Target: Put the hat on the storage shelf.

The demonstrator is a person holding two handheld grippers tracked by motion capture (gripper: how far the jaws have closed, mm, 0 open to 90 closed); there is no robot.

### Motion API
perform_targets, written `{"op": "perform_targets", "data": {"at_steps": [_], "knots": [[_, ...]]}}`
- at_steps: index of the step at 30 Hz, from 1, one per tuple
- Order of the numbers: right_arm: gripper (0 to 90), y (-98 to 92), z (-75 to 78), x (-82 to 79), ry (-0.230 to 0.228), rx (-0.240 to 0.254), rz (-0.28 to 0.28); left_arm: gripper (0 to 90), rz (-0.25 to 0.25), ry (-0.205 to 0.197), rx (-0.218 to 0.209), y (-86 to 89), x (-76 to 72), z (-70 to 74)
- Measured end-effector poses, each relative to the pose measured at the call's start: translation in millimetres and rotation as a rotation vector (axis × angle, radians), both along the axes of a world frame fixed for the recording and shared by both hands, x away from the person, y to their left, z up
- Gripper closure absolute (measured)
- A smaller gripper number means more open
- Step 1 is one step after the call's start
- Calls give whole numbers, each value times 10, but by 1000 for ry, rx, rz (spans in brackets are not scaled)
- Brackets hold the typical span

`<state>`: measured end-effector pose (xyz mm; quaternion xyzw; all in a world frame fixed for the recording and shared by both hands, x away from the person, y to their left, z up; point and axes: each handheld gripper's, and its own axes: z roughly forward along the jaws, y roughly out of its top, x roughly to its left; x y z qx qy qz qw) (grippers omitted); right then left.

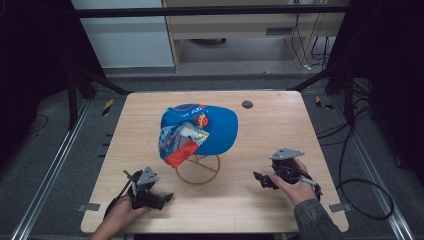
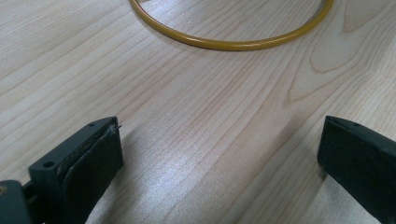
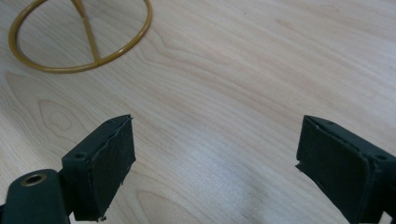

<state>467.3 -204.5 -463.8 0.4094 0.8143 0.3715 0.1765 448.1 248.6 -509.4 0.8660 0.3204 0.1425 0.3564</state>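
A blue cap [image 1: 207, 127] with a patterned, red-edged brim hangs on a gold wire stand whose ring base [image 1: 198, 171] rests on the wooden table [image 1: 270, 130]. My left gripper [image 1: 165, 198] lies low at the front left, open, nothing between its jaws; ahead of it in the left gripper view curves the gold ring [image 2: 233, 44]. My right gripper [image 1: 259, 178] sits at the front right, open and empty, pointing toward the stand. In the right gripper view the ring [image 3: 79, 67] lies at the upper left.
A small dark round hole [image 1: 247, 104] marks the table's far side. Metal rails run along both sides of the table, and cables lie on the floor at the right. Bare wood spreads between the two grippers.
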Motion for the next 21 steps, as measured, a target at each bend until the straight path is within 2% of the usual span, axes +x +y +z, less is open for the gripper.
{"op": "perform_targets", "data": {"at_steps": [9,17,21], "knots": [[115,21,-165,-21,24,16,-8,0,0,0,0,0,0,0],[115,64,-259,6,22,23,-21,0,0,0,0,0,0,0],[115,93,-298,27,25,42,-33,0,0,0,0,0,0,0]]}}
